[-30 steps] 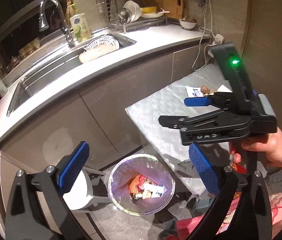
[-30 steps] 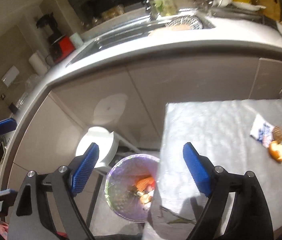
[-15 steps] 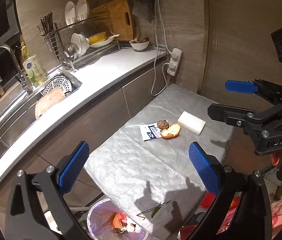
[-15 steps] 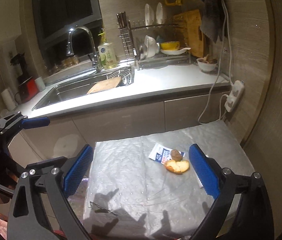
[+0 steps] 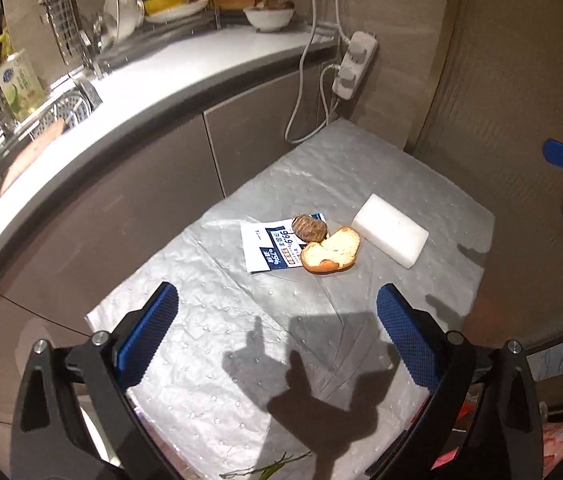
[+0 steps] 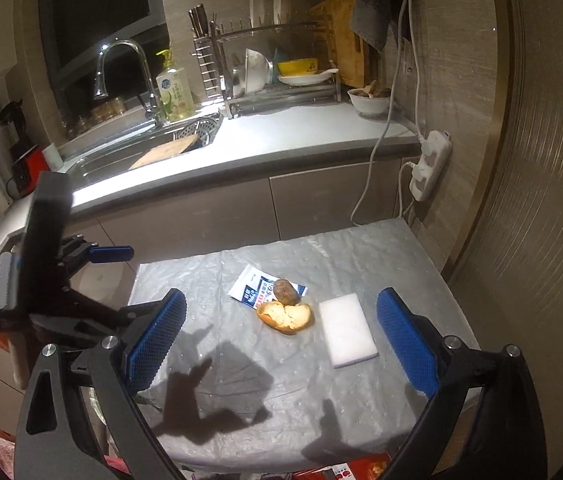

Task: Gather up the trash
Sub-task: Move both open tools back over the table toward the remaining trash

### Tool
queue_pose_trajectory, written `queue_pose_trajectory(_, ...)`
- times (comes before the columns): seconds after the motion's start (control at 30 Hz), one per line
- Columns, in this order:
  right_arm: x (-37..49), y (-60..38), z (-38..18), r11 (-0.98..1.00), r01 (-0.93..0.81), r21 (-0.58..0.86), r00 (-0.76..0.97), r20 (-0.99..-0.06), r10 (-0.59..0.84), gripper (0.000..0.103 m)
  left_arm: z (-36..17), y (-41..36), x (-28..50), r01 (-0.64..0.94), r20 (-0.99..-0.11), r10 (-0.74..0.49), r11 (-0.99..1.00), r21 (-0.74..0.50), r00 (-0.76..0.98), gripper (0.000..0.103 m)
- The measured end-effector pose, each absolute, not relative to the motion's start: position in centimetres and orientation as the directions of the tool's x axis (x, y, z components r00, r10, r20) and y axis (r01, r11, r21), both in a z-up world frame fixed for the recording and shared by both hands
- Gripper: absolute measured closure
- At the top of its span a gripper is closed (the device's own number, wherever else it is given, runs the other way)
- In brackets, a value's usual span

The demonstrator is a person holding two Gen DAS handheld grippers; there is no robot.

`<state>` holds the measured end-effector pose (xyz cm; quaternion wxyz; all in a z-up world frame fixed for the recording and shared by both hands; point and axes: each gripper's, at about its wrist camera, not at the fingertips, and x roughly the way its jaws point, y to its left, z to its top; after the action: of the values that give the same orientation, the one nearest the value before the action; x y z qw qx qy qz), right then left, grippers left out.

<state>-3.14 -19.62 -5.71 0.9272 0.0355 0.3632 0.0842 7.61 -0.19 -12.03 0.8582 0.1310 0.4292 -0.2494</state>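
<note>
A small desk wrapped in wrinkled silver plastic stands before a curved white kitchen counter with a steel sink. At its middle lie a blue-and-white wrapper, a brown lump, a torn bread piece and, just right, a white foam block. Left tool and right tool both gape empty.

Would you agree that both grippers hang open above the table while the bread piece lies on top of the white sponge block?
Not quite: in the right wrist view the bread piece lies beside the white sponge block, apart from it. Both the left gripper and the right gripper do hang open above the table.
</note>
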Motion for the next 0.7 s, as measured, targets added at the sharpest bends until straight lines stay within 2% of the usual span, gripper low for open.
queue_pose_trajectory(0.23, -2.2, -22.7, -9.5, 0.990, -0.082, 0.118, 0.647, -0.749, 0.143, 0.007, -19.1, -2.8, 15.9, 0.483, -0.873, -0.296, 0.872, -0.081, 0.388, 0.010)
queue_pose_trajectory(0.33, -1.9, -23.9, -10.8, 0.991, -0.058, 0.121, 0.620, -0.774, 0.131, 0.007, -21.3, -5.1, 18.3, 0.465, -0.898, -0.285, 0.879, -0.106, 0.335, 0.019)
queue_pose_trajectory(0.4, -1.6, -24.7, -11.5, 0.990, -0.046, 0.134, 0.607, -0.783, 0.135, 0.007, -22.4, -6.6, 19.4, 0.446, -0.913, -0.278, 0.887, -0.124, 0.297, 0.032)
queue_pose_trajectory(0.47, -1.3, -25.5, -12.0, 0.988, -0.032, 0.150, 0.601, -0.787, 0.139, 0.007, -23.4, -8.1, 20.2, 0.428, -0.928, -0.269, 0.893, -0.141, 0.256, 0.041)
queue_pose_trajectory(0.57, -0.5, -26.6, -12.6, 0.984, -0.011, 0.176, 0.599, -0.787, 0.148, 0.007, -24.3, -10.0, 20.5, 0.425, -0.939, -0.274, 0.890, -0.165, 0.209, 0.041)
queue_pose_trajectory(0.7, 0.3, -27.2, -13.3, 0.982, 0.003, 0.191, 0.599, -0.786, 0.151, 0.007, -25.1, -11.8, 20.0, 0.442, -0.954, -0.229, 0.888, -0.123, 0.194, 0.051)
